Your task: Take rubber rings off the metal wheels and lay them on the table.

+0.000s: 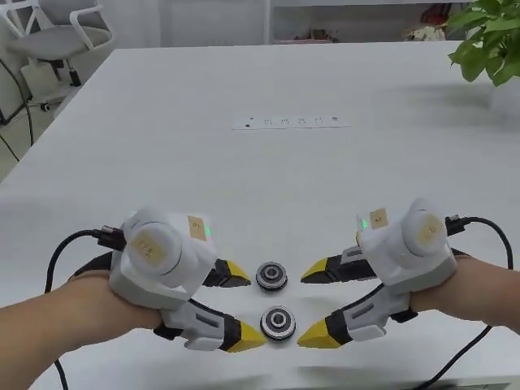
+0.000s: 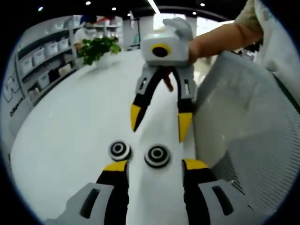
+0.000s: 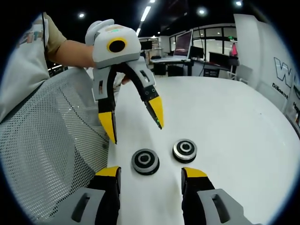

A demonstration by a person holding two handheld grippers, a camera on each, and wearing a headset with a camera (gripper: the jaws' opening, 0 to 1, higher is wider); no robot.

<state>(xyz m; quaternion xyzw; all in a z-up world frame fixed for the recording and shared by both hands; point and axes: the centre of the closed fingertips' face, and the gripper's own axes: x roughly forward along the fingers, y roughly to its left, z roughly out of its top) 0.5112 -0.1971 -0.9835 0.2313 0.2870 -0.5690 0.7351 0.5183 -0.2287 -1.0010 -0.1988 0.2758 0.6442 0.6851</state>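
Two small metal wheels with black rubber rings lie flat on the white table (image 1: 260,179), one farther (image 1: 271,276) and one nearer (image 1: 278,322) to the front edge. My left gripper (image 1: 242,306) comes in from the left, open, its yellow tips just short of both wheels. Facing it from the right is my right gripper (image 1: 313,302), also open. In the left gripper view the wheels (image 2: 120,150) (image 2: 157,156) lie just ahead of my own gripper (image 2: 154,165), with the right gripper (image 2: 159,122) beyond. The right gripper view shows the wheels (image 3: 145,161) (image 3: 184,150) ahead of its gripper (image 3: 151,172) and the left gripper (image 3: 133,119) opposite.
A white strip with small marks (image 1: 291,122) lies mid-table. A potted plant (image 1: 487,41) stands at the back right corner and an office chair (image 1: 65,32) beyond the back left. Cables (image 1: 487,231) trail from both grippers. The table's front edge is close behind the nearer wheel.
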